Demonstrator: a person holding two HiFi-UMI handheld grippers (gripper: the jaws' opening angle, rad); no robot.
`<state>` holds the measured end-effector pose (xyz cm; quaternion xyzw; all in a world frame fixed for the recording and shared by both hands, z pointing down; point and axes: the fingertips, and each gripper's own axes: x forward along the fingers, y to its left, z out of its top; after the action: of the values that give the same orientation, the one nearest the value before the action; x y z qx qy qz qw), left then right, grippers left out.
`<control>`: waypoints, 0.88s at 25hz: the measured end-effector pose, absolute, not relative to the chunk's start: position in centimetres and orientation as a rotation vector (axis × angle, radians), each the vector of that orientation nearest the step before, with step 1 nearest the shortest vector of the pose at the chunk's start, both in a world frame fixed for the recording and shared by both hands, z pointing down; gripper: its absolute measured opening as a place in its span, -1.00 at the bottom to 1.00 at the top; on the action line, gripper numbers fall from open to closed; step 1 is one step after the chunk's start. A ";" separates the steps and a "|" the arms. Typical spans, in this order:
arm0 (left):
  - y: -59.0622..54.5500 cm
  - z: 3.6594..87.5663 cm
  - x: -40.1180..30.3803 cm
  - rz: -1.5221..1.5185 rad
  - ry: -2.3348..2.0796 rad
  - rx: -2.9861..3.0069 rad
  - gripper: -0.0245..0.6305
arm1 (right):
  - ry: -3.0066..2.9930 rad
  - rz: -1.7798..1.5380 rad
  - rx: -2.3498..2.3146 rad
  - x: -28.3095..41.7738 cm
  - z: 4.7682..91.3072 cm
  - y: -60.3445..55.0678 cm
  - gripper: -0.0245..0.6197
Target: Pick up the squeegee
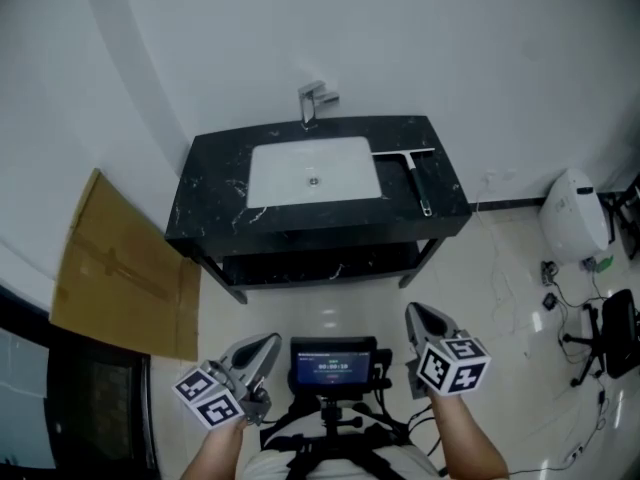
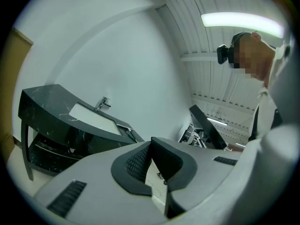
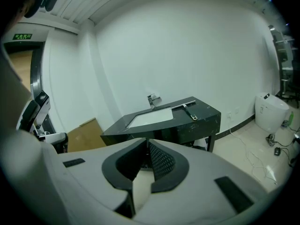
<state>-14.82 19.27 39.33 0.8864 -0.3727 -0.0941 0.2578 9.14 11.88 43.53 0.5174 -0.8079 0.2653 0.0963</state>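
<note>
Beside the white sink (image 1: 280,168) lies the squeegee (image 1: 411,169).

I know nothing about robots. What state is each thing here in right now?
squeegee: lying flat on the counter, right of the basin, untouched.
basin: empty.
faucet: no stream visible.
left gripper: jaws together, empty.
right gripper: jaws barely apart, empty.
screen: lit.
cardboard: propped upright, left of the counter.

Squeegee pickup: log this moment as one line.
squeegee: on counter, right of sink, untouched | left gripper: shut, empty | right gripper: slightly open, empty
</note>
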 end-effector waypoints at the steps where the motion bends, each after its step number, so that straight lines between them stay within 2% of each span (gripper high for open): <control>1: 18.4 39.2 -15.6 -0.254 -0.997 2.408 -0.93 | -2.385 0.781 1.550 8.4 43.3 11.2 -0.86; 4: 16.1 39.0 -17.6 -0.253 -0.951 2.421 -0.93 | -2.362 0.761 1.599 6.6 42.6 9.5 -0.79; 12: 12.4 39.0 -21.3 -0.227 -0.840 2.445 -0.93 | -2.298 0.745 1.710 3.4 42.1 6.7 -0.76; 22: 10.4 39.6 -20.3 -0.199 -0.727 2.447 -0.93 | -2.244 0.762 1.775 3.9 42.2 5.7 -0.74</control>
<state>-20.29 10.36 39.58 0.9157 -0.2721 -0.0746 0.2862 3.92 5.67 42.23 0.5969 -0.7549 0.2563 0.0902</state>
